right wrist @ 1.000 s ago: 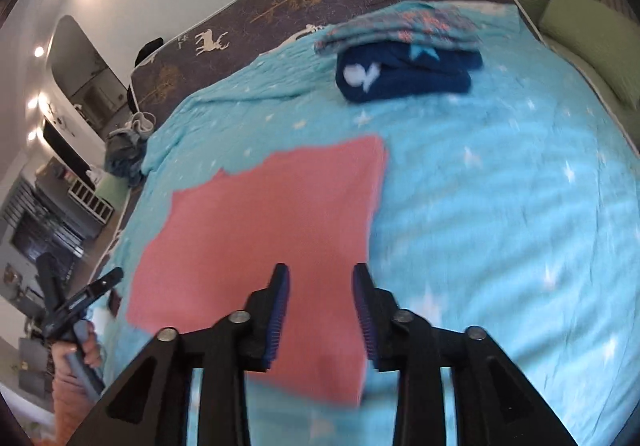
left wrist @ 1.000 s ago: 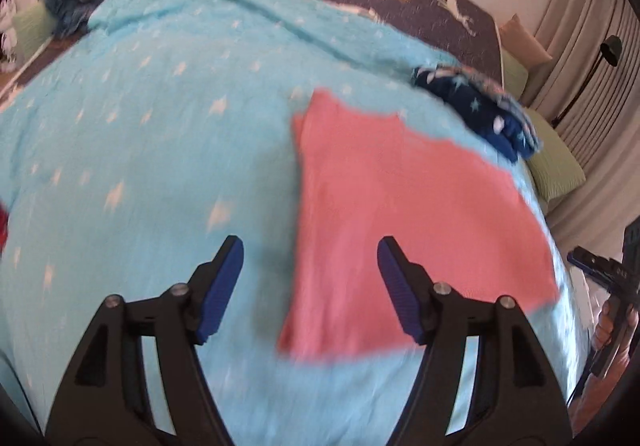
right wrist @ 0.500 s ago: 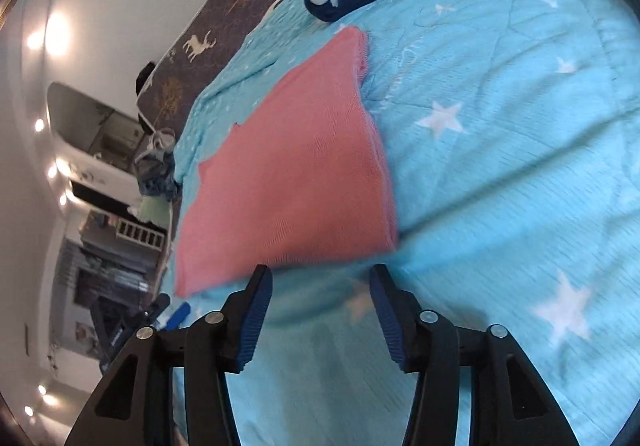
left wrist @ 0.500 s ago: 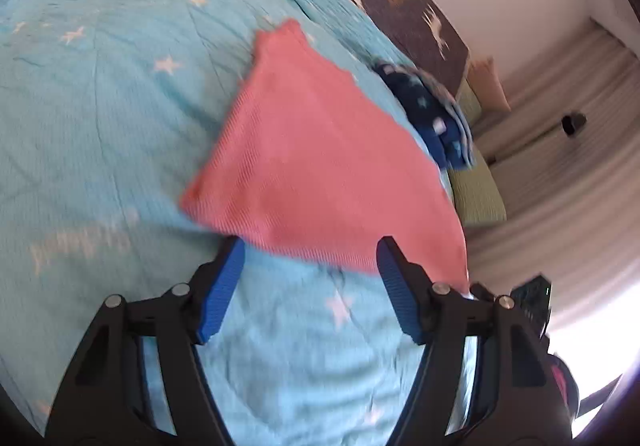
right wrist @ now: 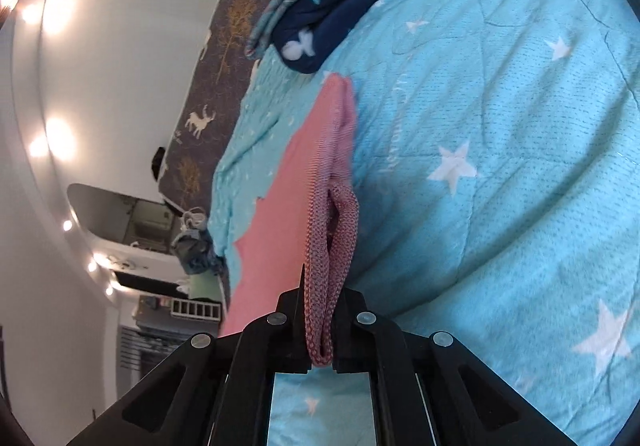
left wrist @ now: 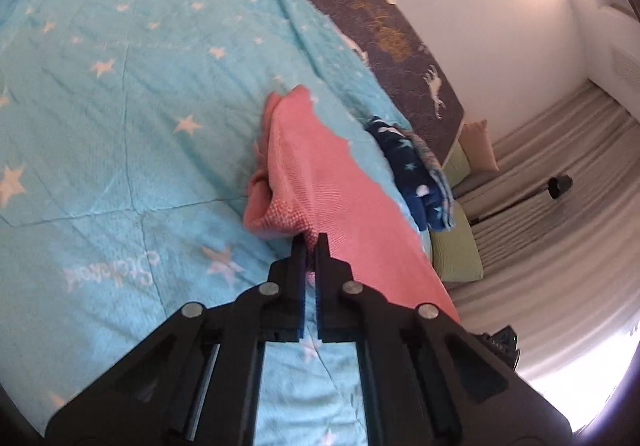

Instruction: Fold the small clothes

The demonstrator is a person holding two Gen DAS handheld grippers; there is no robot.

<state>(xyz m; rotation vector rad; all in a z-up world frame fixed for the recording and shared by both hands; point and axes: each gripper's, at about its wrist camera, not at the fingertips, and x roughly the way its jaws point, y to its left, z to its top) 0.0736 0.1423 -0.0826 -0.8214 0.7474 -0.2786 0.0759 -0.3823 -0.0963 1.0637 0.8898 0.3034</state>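
Note:
A pink knitted garment [left wrist: 320, 186] lies on the light blue star-print bedspread [left wrist: 120, 86]. My left gripper [left wrist: 311, 242] is shut on its near corner, and the cloth bunches up just beyond the fingertips. In the right wrist view the same pink garment [right wrist: 304, 174] stretches away from me, and my right gripper [right wrist: 320, 302] is shut on a fold of its edge that hangs between the jaws. The held edge is lifted slightly off the bedspread [right wrist: 500, 126].
A stack of folded clothes, navy with stars [left wrist: 416, 174] [right wrist: 328, 18], sits on the bedspread beyond the pink garment. A dark deer-print headboard [left wrist: 384, 30], green pillows [left wrist: 456, 250], curtains and a lamp stand lie past the bed.
Both grippers went from open over the flat pink garment to shut on its near edge. Both views rolled, and the cloth is now bunched and lifted at the held corners.

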